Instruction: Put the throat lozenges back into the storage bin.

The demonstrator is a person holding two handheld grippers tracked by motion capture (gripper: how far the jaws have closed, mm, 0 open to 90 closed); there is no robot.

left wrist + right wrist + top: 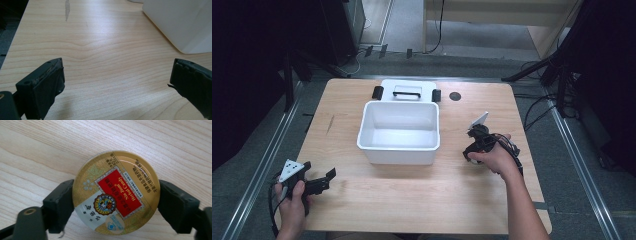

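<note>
The right gripper [116, 202] is clamping the candy tin [116, 192] across its rim, likely for the box [399, 131], while the left gripper [117, 75] is idling, jaws apart.

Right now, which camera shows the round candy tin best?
The right gripper view: the herbal candy tin is close up, label readable, clamped by the right gripper. In the high view the person's hand covers it. The left gripper view faces bare table.

Black grippers [324, 180] with grey three-cornered plates [291, 170]; trailing black cables [513, 148].
</note>
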